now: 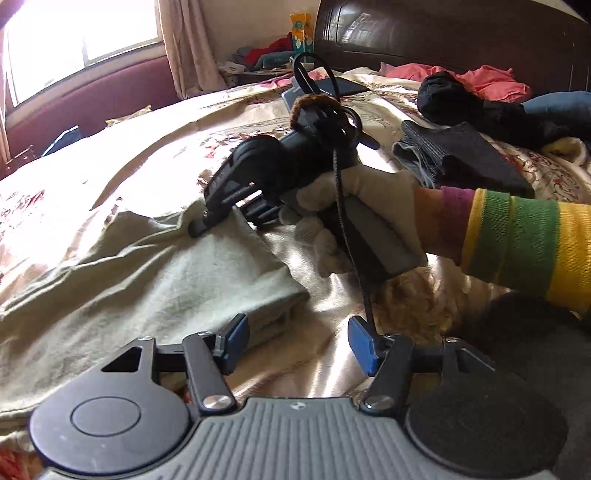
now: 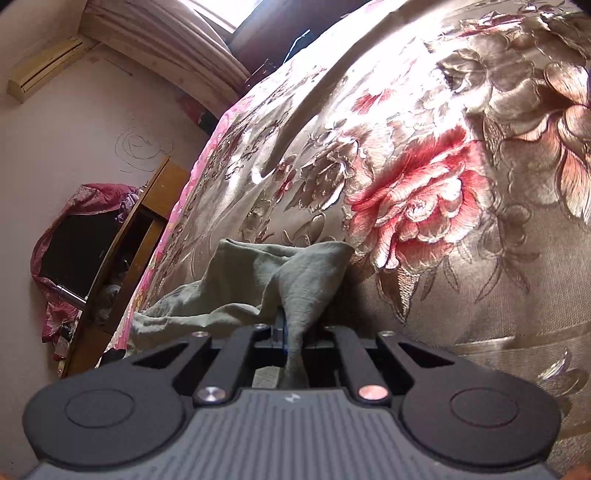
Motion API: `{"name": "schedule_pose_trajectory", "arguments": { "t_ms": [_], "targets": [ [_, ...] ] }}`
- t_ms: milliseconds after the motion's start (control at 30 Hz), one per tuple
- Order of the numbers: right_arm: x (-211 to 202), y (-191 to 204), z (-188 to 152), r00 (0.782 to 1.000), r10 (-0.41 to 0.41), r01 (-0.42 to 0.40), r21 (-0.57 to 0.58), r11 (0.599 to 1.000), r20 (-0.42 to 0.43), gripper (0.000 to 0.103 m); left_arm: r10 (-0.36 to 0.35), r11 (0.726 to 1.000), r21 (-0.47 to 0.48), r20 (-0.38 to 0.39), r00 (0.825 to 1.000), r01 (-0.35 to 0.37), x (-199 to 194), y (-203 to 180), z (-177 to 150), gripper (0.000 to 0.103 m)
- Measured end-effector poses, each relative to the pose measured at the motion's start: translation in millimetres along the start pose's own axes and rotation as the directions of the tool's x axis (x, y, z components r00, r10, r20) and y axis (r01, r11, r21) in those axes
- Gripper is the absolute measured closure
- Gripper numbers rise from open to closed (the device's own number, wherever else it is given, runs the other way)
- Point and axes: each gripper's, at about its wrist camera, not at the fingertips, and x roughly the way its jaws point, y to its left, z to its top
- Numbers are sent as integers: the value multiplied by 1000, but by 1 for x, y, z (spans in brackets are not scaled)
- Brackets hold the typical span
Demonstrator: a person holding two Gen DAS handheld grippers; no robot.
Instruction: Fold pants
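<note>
Left wrist view: left gripper at bottom centre, blue pads well apart, nothing between them, only the floral bedspread below. Pale green pants lie rumpled across left and centre of frame, on the bedspread. Right gripper comes in from centre right, held by a white-gloved hand with a striped sleeve; its tip sits down on the pants' upper edge, mid frame. A black cable hangs from it down to the left gripper's right pad. Folded dark garment upper right; black and pink clothes piled behind it by the dark headboard.

Right wrist view: right gripper at lower centre, jaws closed tight, a pinch of pants fabric clamped between them. Cloth fans out upward and to the left from the pinch. Bedspread fills the right and centre; wall and wooden cabinet on the left.
</note>
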Motion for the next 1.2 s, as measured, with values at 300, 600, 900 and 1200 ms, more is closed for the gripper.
{"name": "schedule_pose_trajectory", "arguments": {
  "t_ms": [300, 600, 900, 1200],
  "targets": [
    [-8, -14, -6, 998, 50, -51, 29, 998, 32, 98, 27, 1000, 7, -54, 998, -26, 37, -12, -6, 31],
    [-12, -18, -8, 997, 66, -67, 35, 997, 39, 98, 6, 998, -57, 6, 1000, -5, 50, -9, 5, 29],
    [-13, -20, -7, 996, 81, -81, 30, 996, 31, 98, -187, 982, 43, 39, 982, 185, 18, -19, 0, 32],
    [-15, -18, -5, 994, 107, -108, 25, 994, 16, 92, 55, 990, 126, 122, 991, -71, 7, -12, -1, 24]
  ]
}}
